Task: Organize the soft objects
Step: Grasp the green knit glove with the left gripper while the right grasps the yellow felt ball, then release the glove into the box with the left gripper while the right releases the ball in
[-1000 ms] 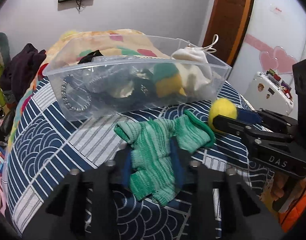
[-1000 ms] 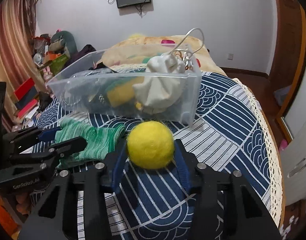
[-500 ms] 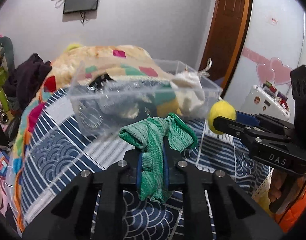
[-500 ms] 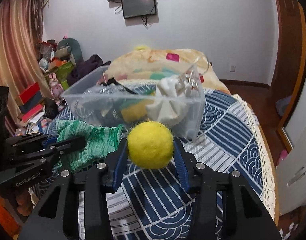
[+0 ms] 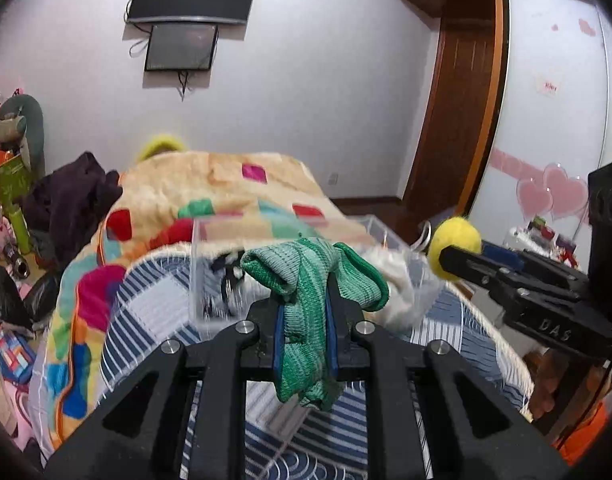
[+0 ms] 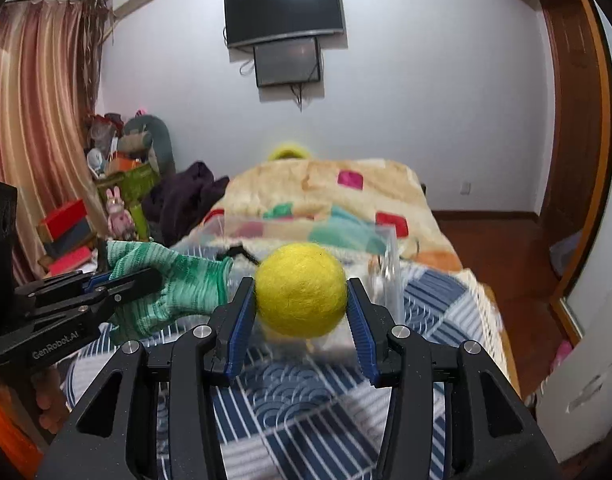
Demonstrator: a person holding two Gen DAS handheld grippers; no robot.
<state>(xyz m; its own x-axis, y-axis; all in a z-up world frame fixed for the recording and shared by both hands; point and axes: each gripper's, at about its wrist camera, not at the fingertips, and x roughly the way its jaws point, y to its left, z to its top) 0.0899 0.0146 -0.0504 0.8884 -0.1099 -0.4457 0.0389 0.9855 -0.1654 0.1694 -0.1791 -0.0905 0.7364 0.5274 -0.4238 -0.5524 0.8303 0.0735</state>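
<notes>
My left gripper (image 5: 305, 322) is shut on a green knitted sock (image 5: 311, 280) and holds it in the air above the bed. The sock also shows at the left of the right wrist view (image 6: 174, 284). My right gripper (image 6: 301, 308) is shut on a yellow felt ball (image 6: 301, 289), also lifted; the ball shows at the right of the left wrist view (image 5: 455, 242). A clear plastic box (image 5: 210, 280) with several soft items stands on the bed just beyond both grippers; in the right wrist view the box (image 6: 390, 276) is partly hidden behind the ball.
The bed has a blue and white patterned cover (image 6: 306, 384) and a colourful quilt (image 5: 210, 196) at the far end. Dark clothes (image 6: 186, 196) and clutter lie at the left. A wooden door (image 5: 462, 120) and a white cabinet (image 6: 586, 380) stand on the right.
Both grippers have risen from the bed, carrying the sock and the ball upward. The left gripper closed on the sock a second ago. The box now sits lower in both views.
</notes>
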